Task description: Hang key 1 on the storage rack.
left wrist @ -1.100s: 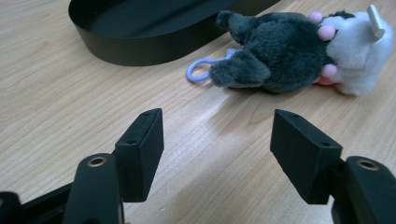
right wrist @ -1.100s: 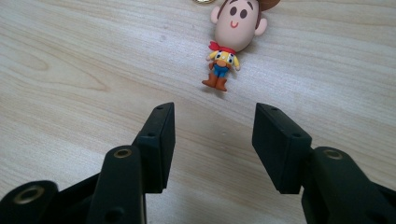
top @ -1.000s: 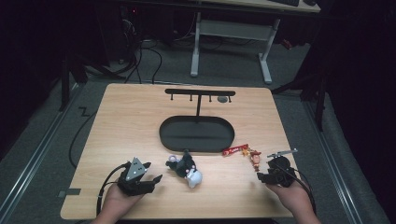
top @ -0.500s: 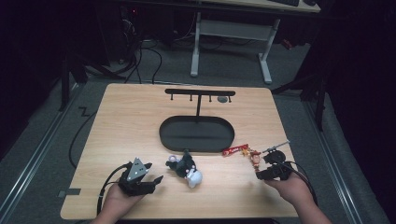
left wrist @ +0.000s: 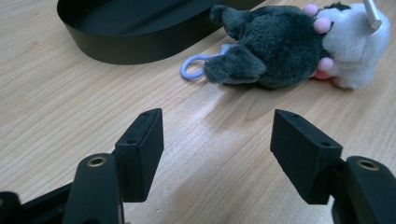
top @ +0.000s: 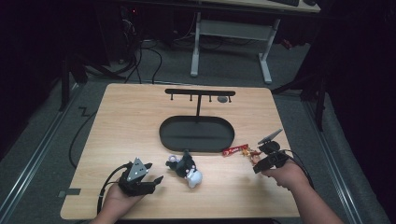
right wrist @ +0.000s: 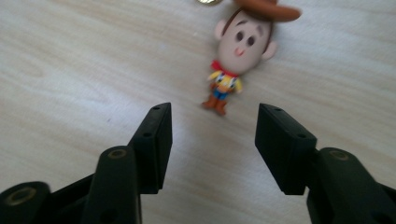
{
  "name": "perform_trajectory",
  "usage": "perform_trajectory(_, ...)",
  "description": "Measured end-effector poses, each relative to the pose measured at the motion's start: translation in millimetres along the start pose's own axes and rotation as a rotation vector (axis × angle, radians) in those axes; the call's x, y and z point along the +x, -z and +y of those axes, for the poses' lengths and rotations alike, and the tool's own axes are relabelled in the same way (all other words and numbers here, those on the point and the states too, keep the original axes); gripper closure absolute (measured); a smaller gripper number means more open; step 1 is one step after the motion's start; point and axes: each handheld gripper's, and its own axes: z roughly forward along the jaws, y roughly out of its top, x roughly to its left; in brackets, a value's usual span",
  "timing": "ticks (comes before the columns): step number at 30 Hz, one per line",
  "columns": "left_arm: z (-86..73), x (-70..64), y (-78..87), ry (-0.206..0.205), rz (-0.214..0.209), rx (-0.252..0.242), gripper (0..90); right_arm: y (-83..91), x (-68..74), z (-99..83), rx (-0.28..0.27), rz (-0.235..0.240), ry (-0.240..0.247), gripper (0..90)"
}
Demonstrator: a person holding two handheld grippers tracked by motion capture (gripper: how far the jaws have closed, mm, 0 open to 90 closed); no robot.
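Right fingers (right wrist: 212, 140): mine stand apart and hold nothing, aimed at the cowboy figure (right wrist: 236, 56), which lies flat on the desk (right wrist: 70, 70) just beyond the tips.
Left fingers (left wrist: 217, 149): apart too, empty, low over the desk, facing the plush toy (left wrist: 289, 46) and its pale loop (left wrist: 194, 70).
Figure's place: near the black tray (top: 196, 135), beside a red wrapper (top: 235, 150).
Doing it well: I judge I should centre on the small body, keep low, and close gently so it does not skid.
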Motion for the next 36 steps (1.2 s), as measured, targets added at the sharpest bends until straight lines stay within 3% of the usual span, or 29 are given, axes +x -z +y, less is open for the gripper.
perform_trajectory(9,-0.2,-0.4,0.5,-0.002,-0.002,-0.002,35.1,-10.4,-17.0,22.7,0.010,0.034,-0.074,49.6)
perform_trajectory(17,-0.4,0.0,0.2,-0.005,-0.003,0.001,35.1,-17.3,-26.2,29.0,0.009,0.066,-0.117,51.8)
perform_trajectory(30,-0.6,-0.2,0.6,-0.008,-0.005,-0.002,35.0,-28.4,-23.9,39.2,0.029,0.071,-0.134,57.7)
perform_trajectory(36,-0.6,0.4,0.9,-0.008,-0.008,-0.002,35.0,-32.0,-17.6,43.3,0.035,0.051,-0.106,66.3)
